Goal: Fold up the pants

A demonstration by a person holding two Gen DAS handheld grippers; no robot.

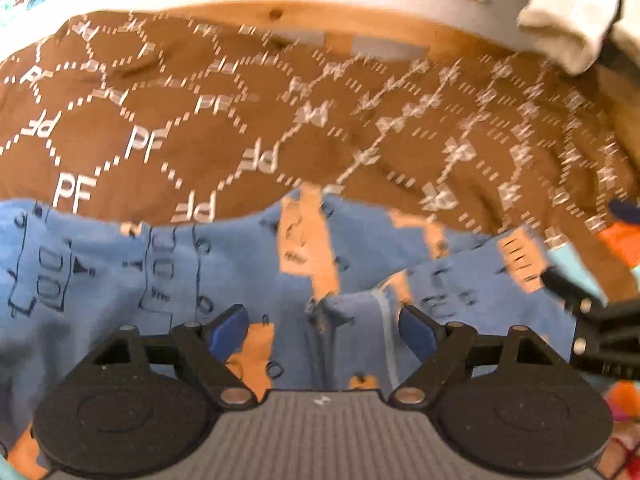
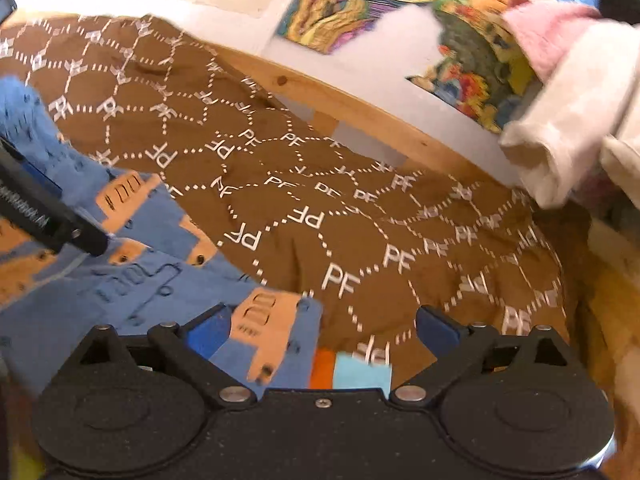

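The left gripper (image 1: pixel 322 328) is angling steeply down over the pants (image 1: pixel 120 280), its two blue pads (image 1: pixel 228 330) standing wide apart with nothing pinched; a rumpled ridge of the blue cloth is lying in the gap between them, apart from both pads. The right gripper (image 2: pixel 318 330) is tilting down more gently, its blue pads (image 2: pixel 208 336) also spread wide and gripping nothing; a corner of the pants (image 2: pixel 272 332) is lying loose between them, close to the pad on the left of the view, though whether it is touching that pad cannot be told. Just under that corner an orange and pale-blue patch (image 2: pixel 352 372) is showing.

The pants, blue with peach vehicle prints and dark outline drawings, are lying crumpled on a brown blanket (image 1: pixel 240 128) patterned with white dashed hexagons and the letters PF. In the right wrist view they are filling the lower left, with the black arm of the other gripper (image 2: pixel 44 216) reaching over them from the left edge. In the left wrist view they are spreading across the lower half, and black linkage of the other gripper (image 1: pixel 588 312) is entering at the right edge.

Beyond the blanket a pale wooden frame (image 2: pixel 360 112) is running along a white wall hung with colourful pictures (image 2: pixel 360 0). A cream and pink bundle of cloth (image 2: pixel 568 120) is sitting at the upper right
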